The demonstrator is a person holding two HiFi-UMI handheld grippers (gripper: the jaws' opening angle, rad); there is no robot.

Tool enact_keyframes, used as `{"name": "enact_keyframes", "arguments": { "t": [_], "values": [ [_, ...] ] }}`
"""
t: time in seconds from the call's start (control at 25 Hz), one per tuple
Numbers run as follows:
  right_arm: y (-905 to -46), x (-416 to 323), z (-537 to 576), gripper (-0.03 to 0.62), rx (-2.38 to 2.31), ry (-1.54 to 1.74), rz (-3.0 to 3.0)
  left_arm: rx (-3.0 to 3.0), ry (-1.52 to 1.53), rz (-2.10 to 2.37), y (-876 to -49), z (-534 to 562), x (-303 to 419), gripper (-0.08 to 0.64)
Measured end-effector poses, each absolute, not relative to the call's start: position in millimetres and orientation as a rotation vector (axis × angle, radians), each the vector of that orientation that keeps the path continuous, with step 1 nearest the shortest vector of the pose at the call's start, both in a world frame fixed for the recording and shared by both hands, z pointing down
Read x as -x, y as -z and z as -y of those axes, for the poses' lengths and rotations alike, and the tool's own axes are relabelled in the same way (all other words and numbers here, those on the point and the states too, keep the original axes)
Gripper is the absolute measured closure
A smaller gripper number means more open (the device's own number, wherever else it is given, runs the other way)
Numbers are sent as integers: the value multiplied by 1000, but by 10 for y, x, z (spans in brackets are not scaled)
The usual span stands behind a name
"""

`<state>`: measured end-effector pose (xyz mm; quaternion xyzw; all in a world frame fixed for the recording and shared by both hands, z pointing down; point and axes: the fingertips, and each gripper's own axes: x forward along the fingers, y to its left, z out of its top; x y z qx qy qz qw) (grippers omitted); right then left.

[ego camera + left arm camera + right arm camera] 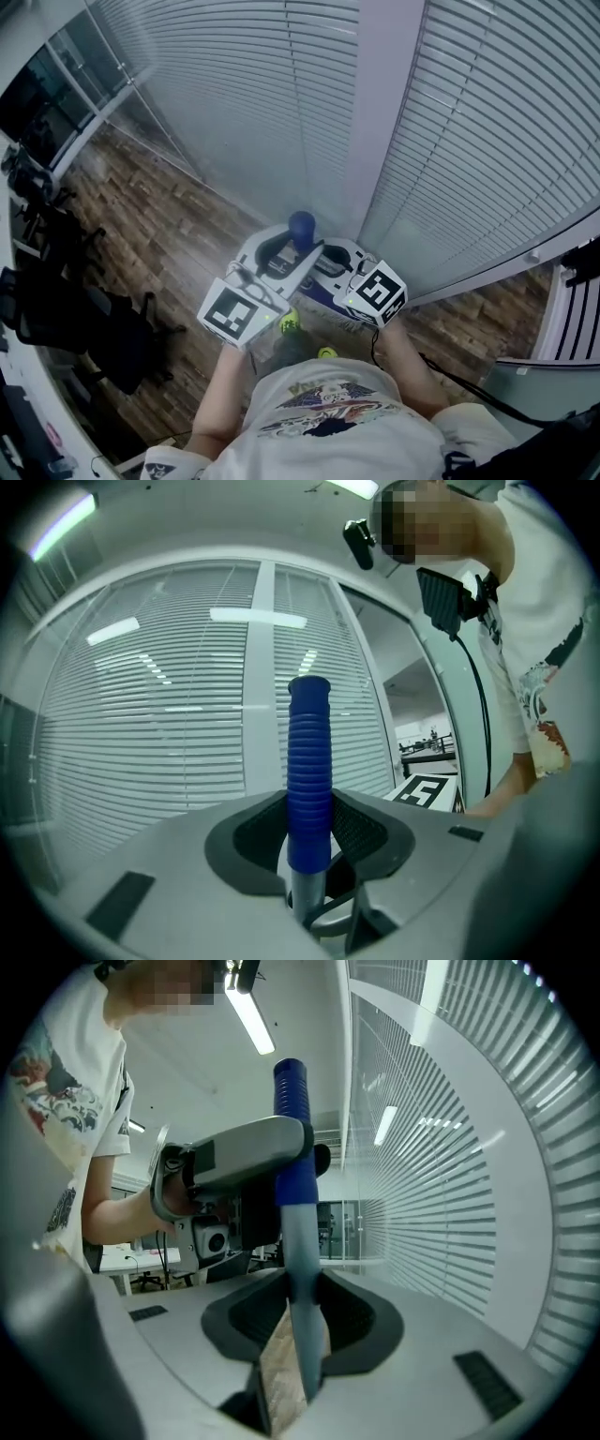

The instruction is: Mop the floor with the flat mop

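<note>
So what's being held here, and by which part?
The mop handle, by both: left gripper on the lower end of the blue grip, right gripper on the grey shaft just below.

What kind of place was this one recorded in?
Most likely an office: slatted blinds over tall windows, a wood-look floor, and dark office chairs along the left edge. Desks show farther back in the right gripper view.

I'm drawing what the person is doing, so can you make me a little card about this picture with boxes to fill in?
Place: room with wood floor and blinds
Tool: mop, held about upright
Left gripper: fingers shut on the blue grip
Right gripper: fingers shut on the grey pole, lower down
Person: stands over the mop, a gripper in each hand
</note>
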<state>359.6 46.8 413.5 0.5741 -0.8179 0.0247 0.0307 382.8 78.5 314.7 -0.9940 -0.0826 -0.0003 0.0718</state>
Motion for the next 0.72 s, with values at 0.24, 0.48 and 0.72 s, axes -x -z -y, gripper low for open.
{"name": "enact_keyframes", "arguments": {
  "t": [0.24,0.48,0.72],
  "values": [
    [-4196,-3396,-745,475,-1696,-134,2618,3022,24,173,-3198,-1080,-3633,422],
    [-4291,-3195,-943,468,-1609,-161,2670,3107,-7,132,-3301,-1291,-3421,422],
    [-4342,-2812,-1153,465,-1551,-165,2666,3107,44,114,-3362,-1516,-3020,420]
  ]
}}
